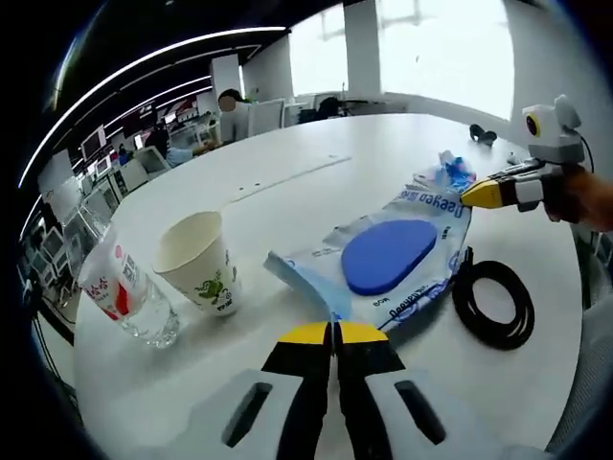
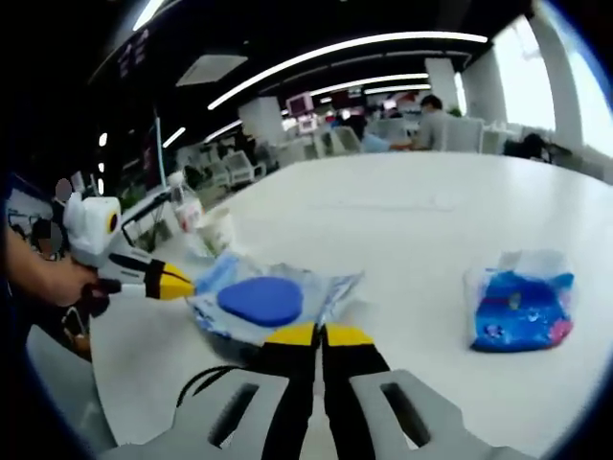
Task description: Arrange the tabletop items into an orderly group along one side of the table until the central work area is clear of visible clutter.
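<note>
One cable coil (image 2: 206, 381) behind gripper (image 2: 319, 334)

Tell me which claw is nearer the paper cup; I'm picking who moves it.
Left. The left claw is just beside the cup; the right claw is across the plastic bag, farther away.

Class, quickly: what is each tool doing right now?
Left tool: shut, gripping the edge of the clear plastic bag with the blue oval pad.
Right tool: shut, on the same bag's edge.
</note>
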Demonstrator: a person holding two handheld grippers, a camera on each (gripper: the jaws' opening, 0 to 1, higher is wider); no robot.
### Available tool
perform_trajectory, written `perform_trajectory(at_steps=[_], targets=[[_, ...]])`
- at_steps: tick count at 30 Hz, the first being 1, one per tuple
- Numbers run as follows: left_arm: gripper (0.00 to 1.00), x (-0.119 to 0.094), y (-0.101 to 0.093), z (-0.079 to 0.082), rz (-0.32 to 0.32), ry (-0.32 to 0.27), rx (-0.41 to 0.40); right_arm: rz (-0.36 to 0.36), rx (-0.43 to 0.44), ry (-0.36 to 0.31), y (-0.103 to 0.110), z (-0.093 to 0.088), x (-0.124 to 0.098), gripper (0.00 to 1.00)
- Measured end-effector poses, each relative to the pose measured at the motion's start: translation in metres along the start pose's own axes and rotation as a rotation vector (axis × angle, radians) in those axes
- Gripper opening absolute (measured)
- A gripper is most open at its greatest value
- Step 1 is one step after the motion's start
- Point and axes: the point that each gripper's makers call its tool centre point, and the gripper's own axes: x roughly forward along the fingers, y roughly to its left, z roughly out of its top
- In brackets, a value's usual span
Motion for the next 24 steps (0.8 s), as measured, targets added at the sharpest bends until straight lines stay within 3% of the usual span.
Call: perform_trajectory(at_steps=[11,24], targets=[[0.0,0.02,0.004,-0.003,-0.002,0.024,0.003,-0.022,0.019,0.032,-0.011,-0.009,0.011,0.0],[0.01,0.033,0.019,0.001,0.041,0.024,-0.024,-0.038,0.009,0.071,-0.016,-0.02,0.025,0.0]])
